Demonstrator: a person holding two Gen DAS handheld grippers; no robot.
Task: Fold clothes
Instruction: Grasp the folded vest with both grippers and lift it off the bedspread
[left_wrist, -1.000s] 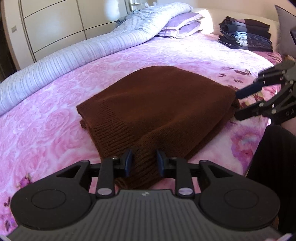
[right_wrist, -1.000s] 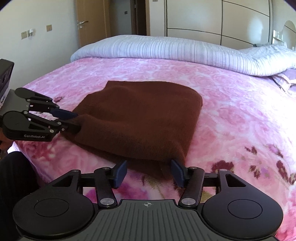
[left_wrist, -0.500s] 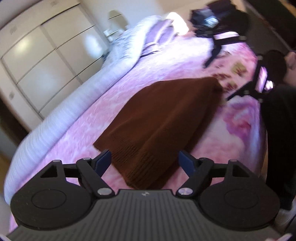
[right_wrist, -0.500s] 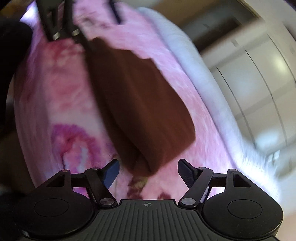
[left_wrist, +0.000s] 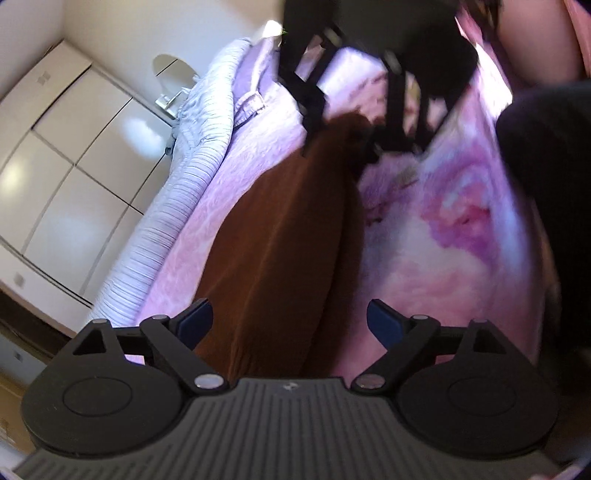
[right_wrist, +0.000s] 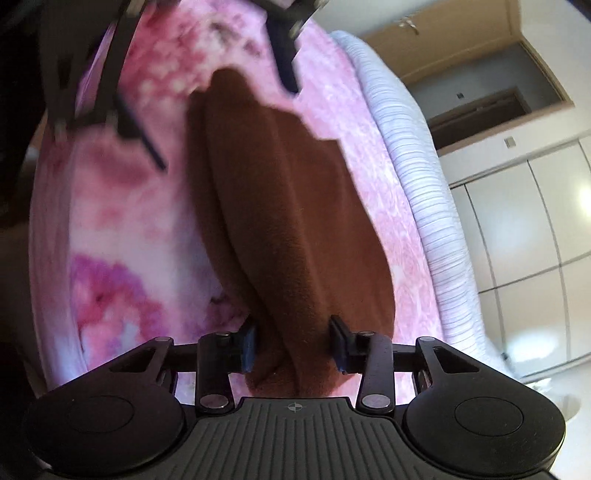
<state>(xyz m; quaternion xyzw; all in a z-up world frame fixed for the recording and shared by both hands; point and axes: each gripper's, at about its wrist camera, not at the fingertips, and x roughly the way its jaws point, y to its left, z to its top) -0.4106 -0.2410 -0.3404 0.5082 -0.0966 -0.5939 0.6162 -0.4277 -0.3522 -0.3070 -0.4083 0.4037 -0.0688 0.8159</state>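
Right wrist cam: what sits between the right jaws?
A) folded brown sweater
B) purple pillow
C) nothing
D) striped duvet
A: the folded brown sweater's near end fills the gap of the right gripper, whose jaws are closing on it, while it lies on the pink floral bedspread.

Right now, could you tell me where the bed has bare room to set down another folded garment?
Free: the pink floral bedspread on the near-edge side of the brown sweater, and a narrower pink strip between the sweater and the striped duvet. Crowded: the sweater's two ends, where the right gripper is closing and the left gripper is opening.
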